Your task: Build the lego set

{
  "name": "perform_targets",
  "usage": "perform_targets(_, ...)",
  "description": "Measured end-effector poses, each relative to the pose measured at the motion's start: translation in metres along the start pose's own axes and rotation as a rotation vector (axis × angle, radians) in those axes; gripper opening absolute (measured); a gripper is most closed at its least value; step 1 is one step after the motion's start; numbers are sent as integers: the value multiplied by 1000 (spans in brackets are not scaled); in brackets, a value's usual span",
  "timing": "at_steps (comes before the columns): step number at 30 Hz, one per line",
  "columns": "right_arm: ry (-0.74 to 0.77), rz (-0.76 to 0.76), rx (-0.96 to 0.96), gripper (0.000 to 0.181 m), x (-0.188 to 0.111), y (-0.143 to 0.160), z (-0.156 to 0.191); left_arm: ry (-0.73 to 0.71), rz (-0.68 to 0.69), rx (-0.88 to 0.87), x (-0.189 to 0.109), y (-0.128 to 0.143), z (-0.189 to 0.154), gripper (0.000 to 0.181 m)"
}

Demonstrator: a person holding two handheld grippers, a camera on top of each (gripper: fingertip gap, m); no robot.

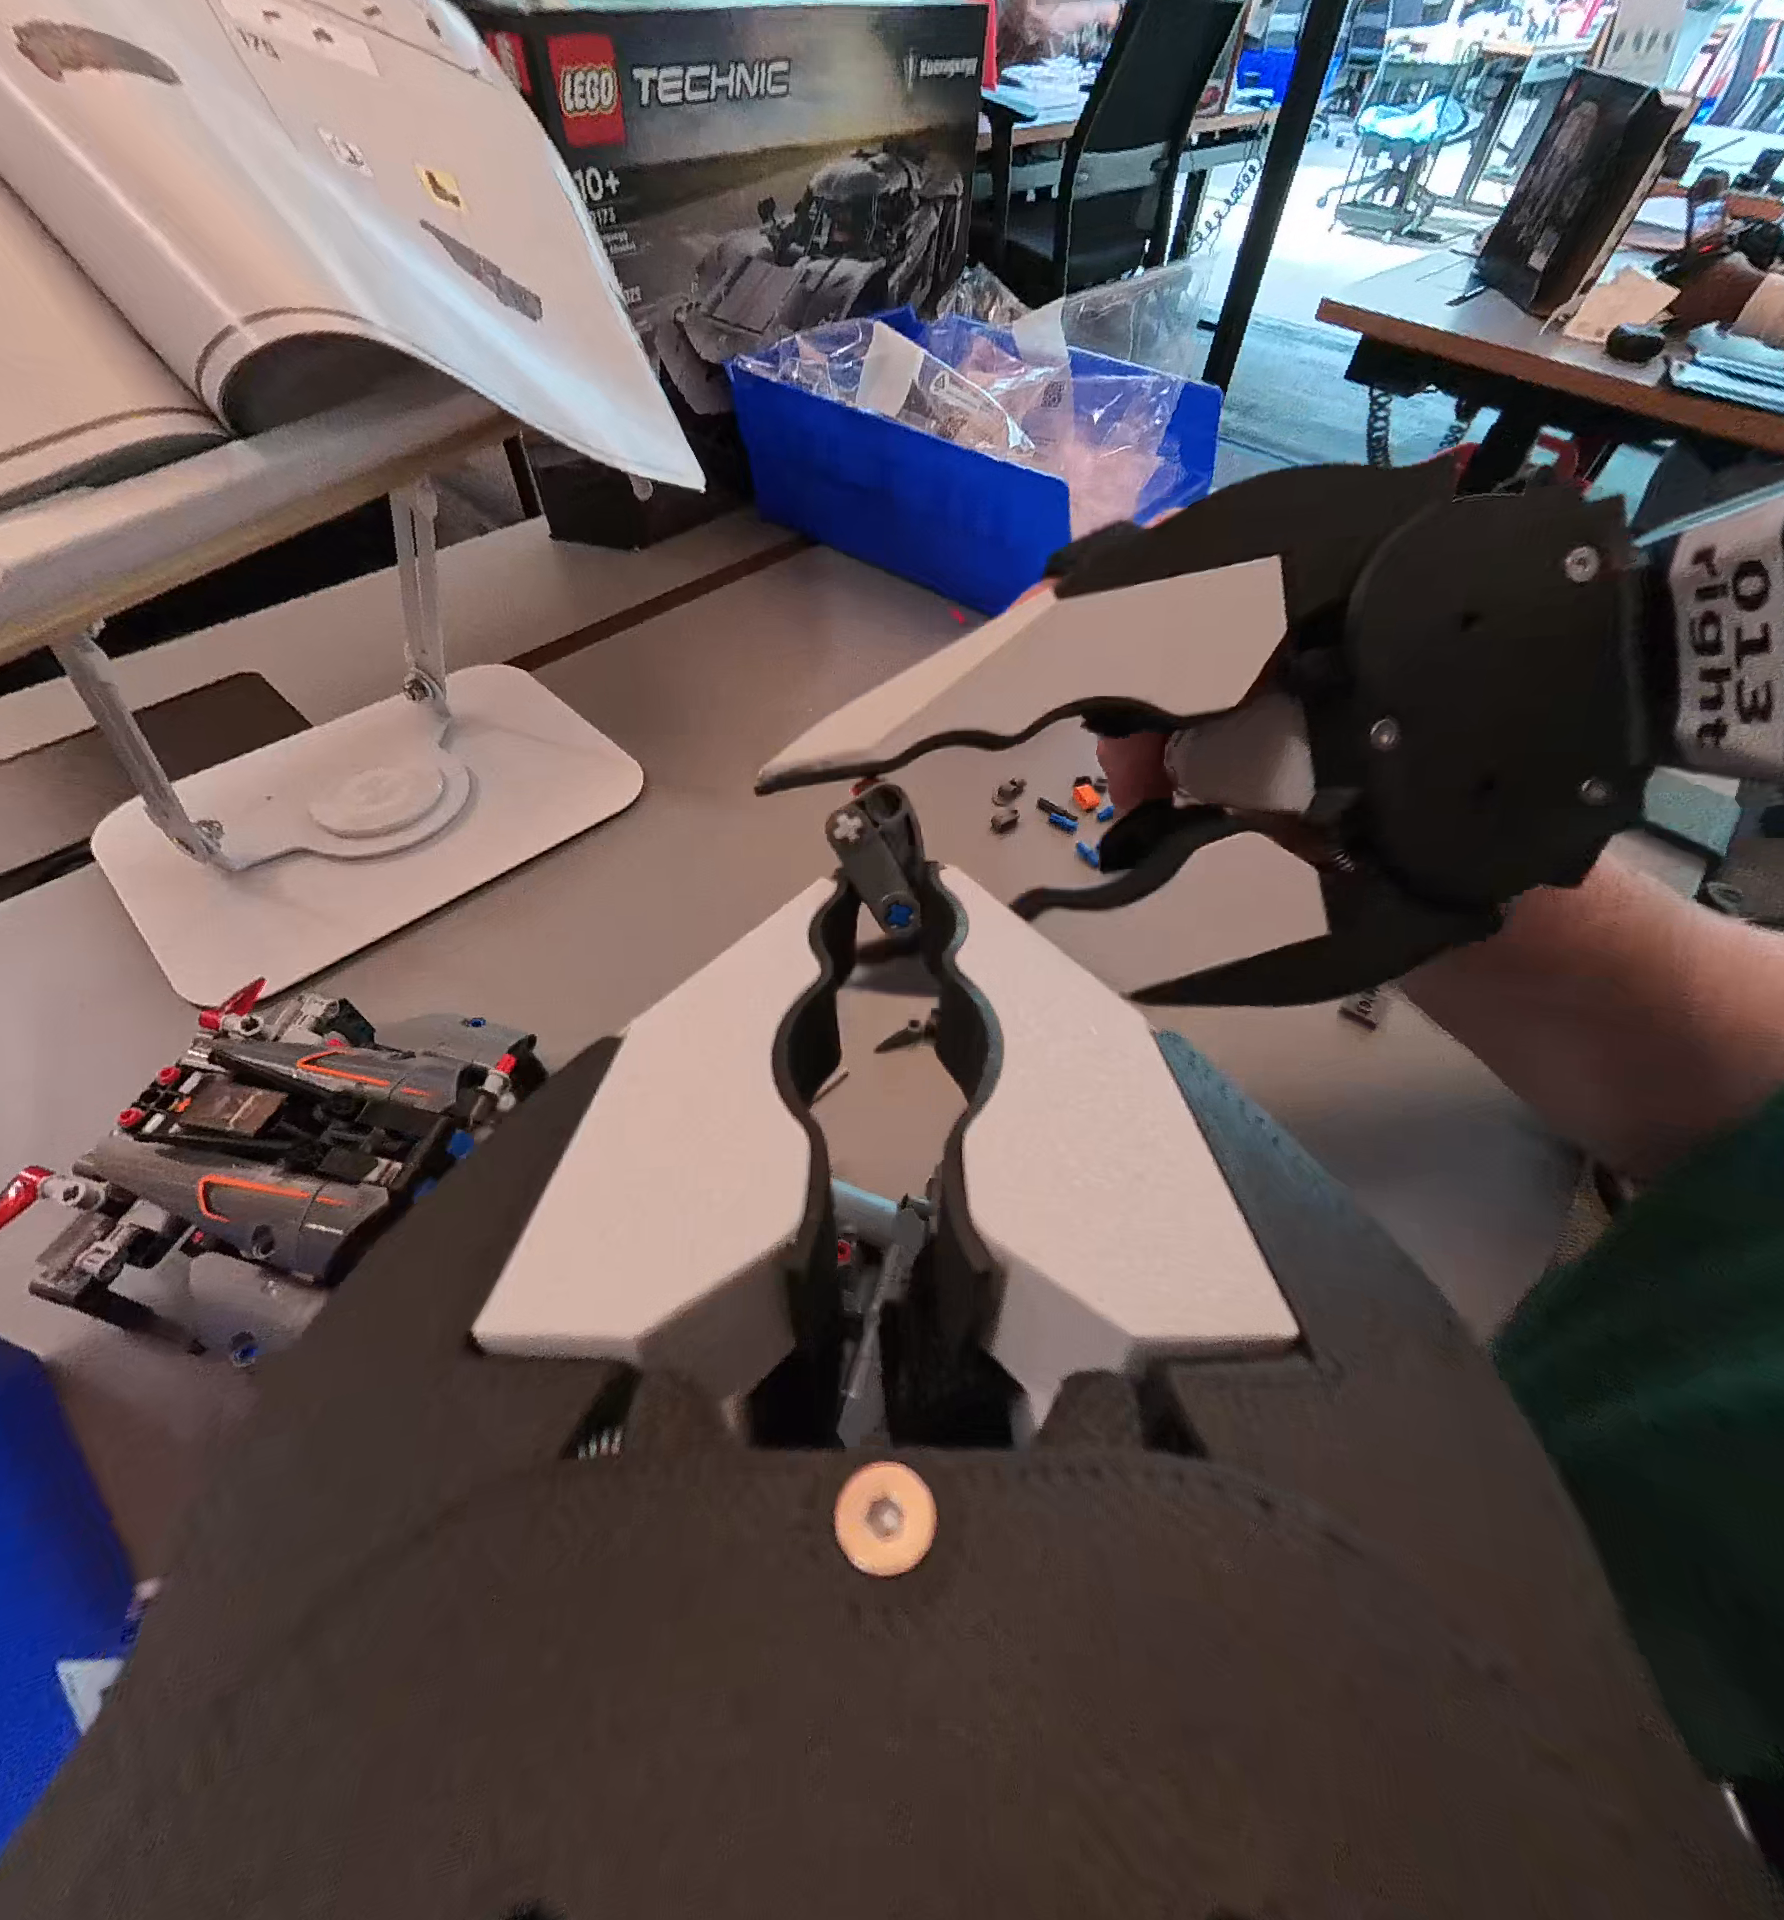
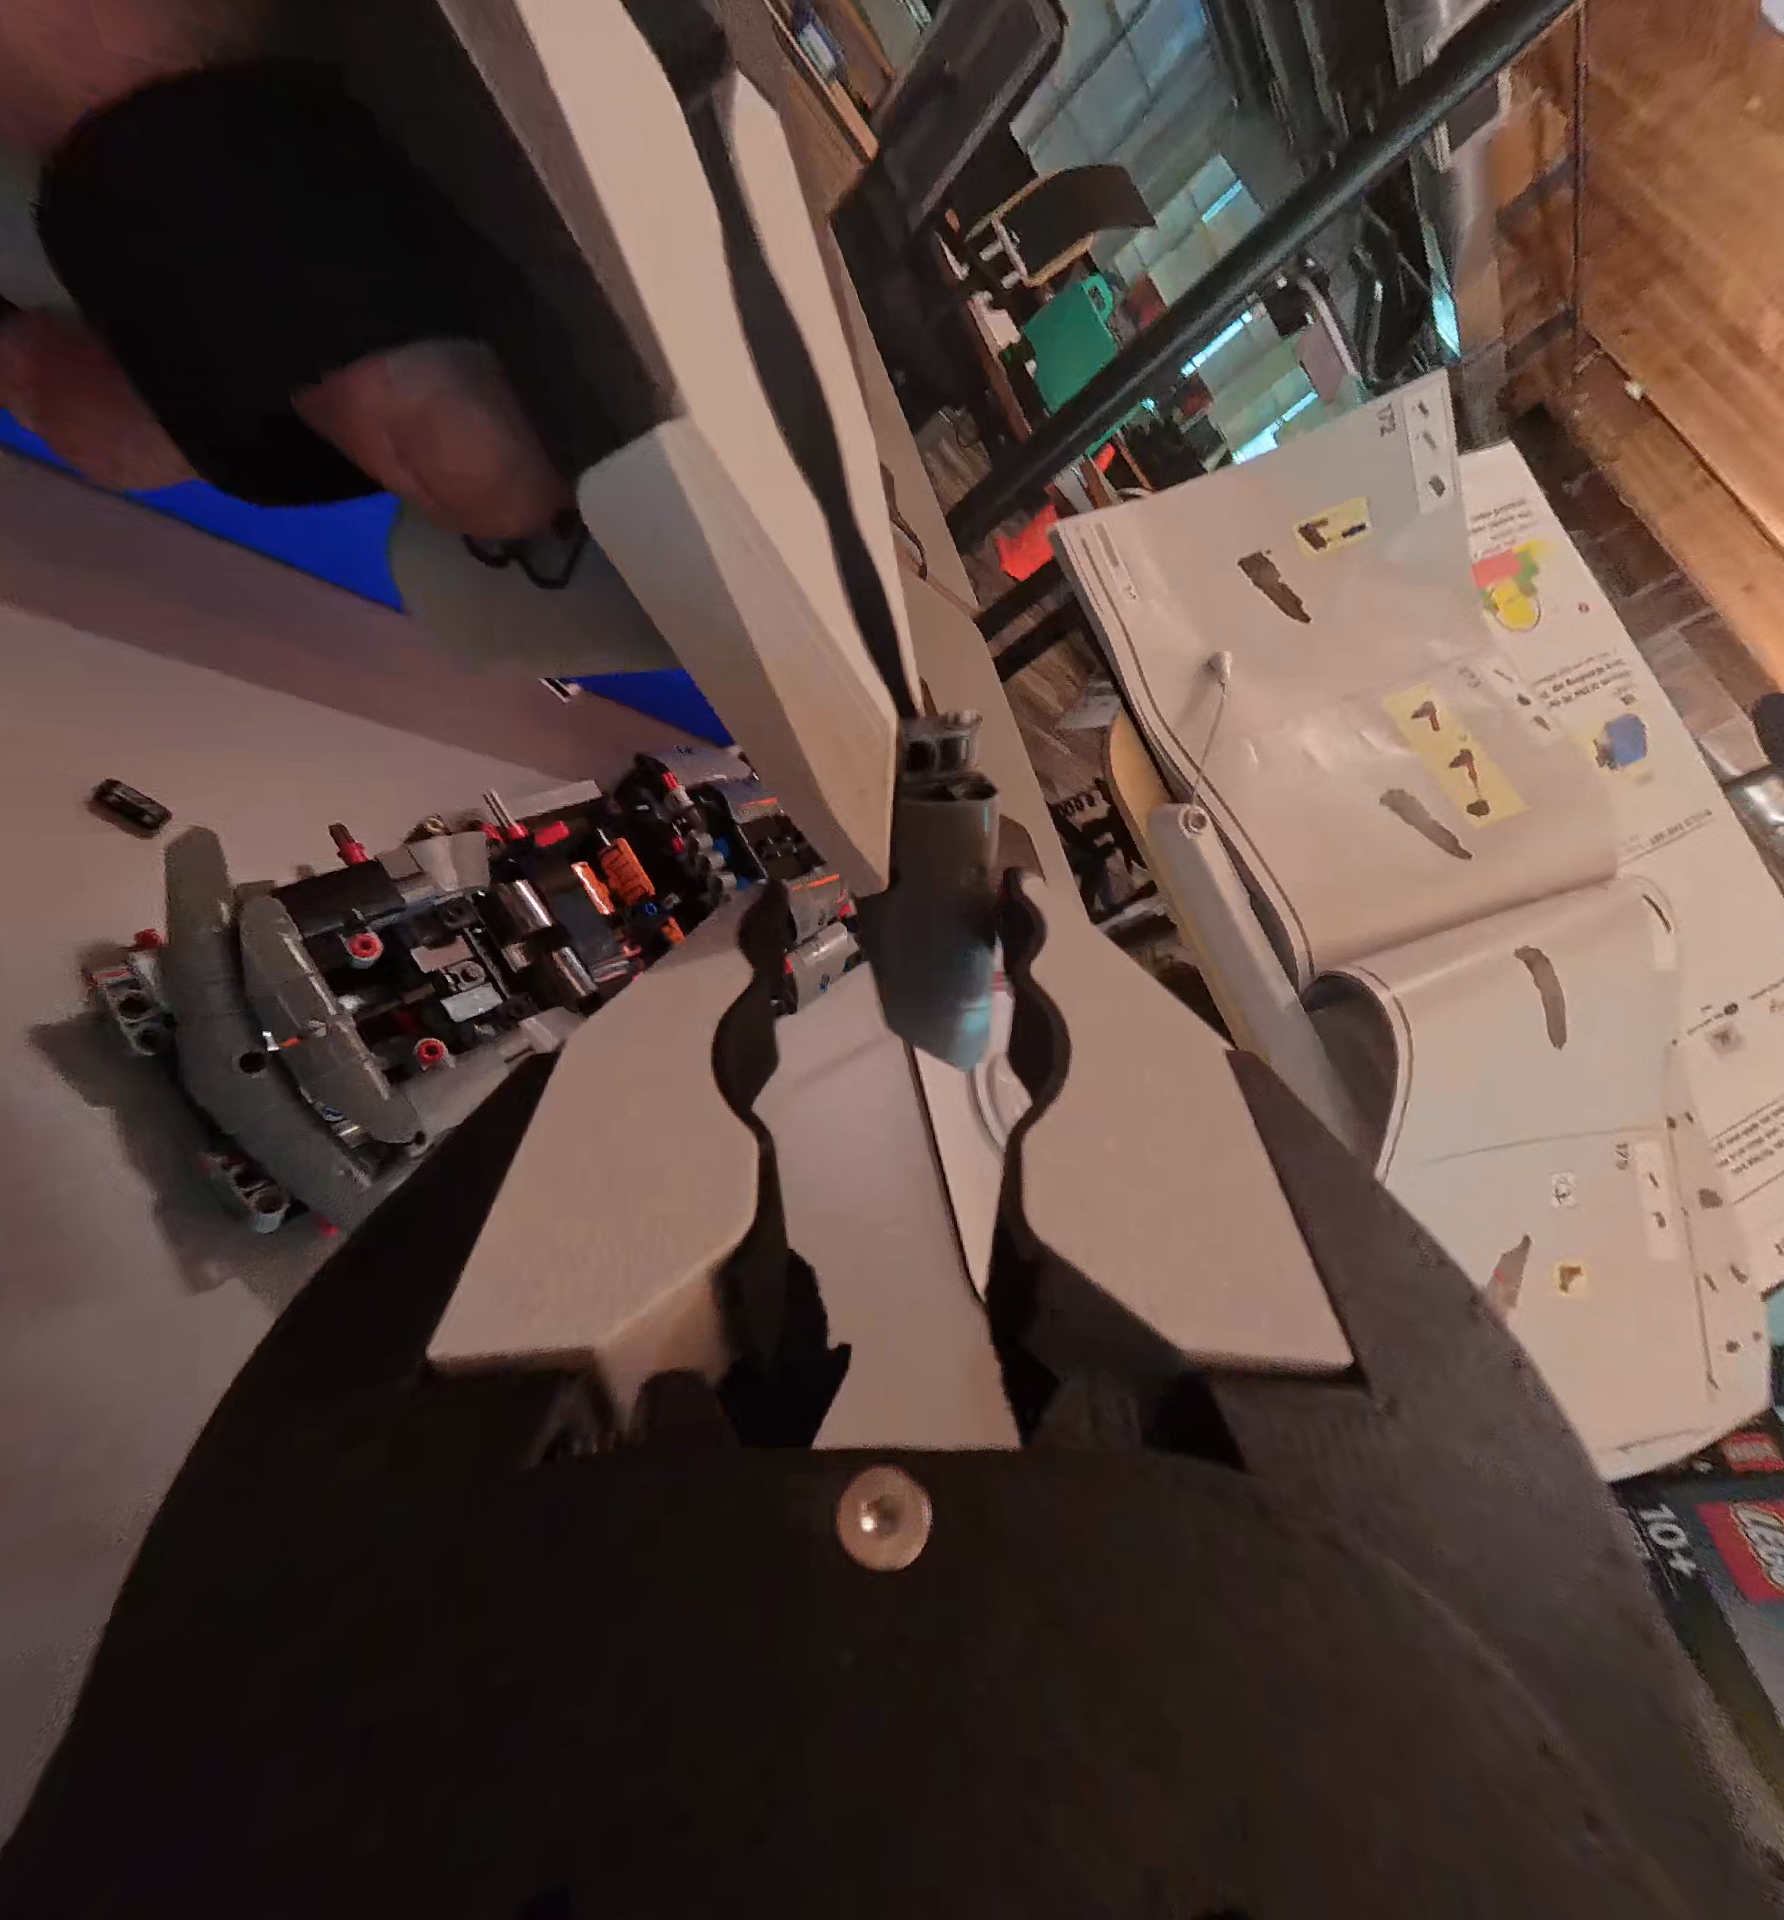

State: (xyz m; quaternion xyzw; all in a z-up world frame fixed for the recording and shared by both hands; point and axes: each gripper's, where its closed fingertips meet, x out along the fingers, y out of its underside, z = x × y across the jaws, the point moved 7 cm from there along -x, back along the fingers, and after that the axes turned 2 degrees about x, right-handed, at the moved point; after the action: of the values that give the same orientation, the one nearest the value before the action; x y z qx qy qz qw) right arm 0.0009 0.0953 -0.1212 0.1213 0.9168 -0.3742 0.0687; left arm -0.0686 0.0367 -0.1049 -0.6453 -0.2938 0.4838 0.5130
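Spanning workshop: grey table (image 1: 722, 665), blue bin (image 1: 898, 499), booklet stand (image 1: 368, 800).

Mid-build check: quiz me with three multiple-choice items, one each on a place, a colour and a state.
1. The part-built model lies: A in the blue bin; B on the table; C on the book stand.
2. The pin in the held grey piece is: A blue; B red; C yellow.
3. The left gripper is: A open, empty; B lying flat; C shut on the grey piece.
B: it rests on the tabletop. A: its blue end shows. C: both fingertips pinch it.
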Motion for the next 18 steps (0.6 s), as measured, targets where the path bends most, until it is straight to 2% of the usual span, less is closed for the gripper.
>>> perform_targets(2, 6, 11, -3, 26, 2, 3, 1, 15, 2, -37, -1, 4, 1, 9)
perform_targets(4, 1, 1, -20, 26, 2, 3, 4, 57, -5, -76, -2, 6, -1, 9)
perform_targets(7, 23, -18, -60, 44, 3, -1, 9, 72, 13, -85, 0, 7, -3, 9)
perform_targets(10, 42, 4, -86, 26, 6, 1, 10, 60, 36, -78, 3, 9, -3, 9)
perform_targets(15, 12, -13, -40, 23, 6, 5, 10, 75, 25, -89, 4, 9, -4, 9)
perform_targets(18, 3, -42, 19, 23, 4, 8, 5, 90, -17, -79, 2, 4, -6, 16)
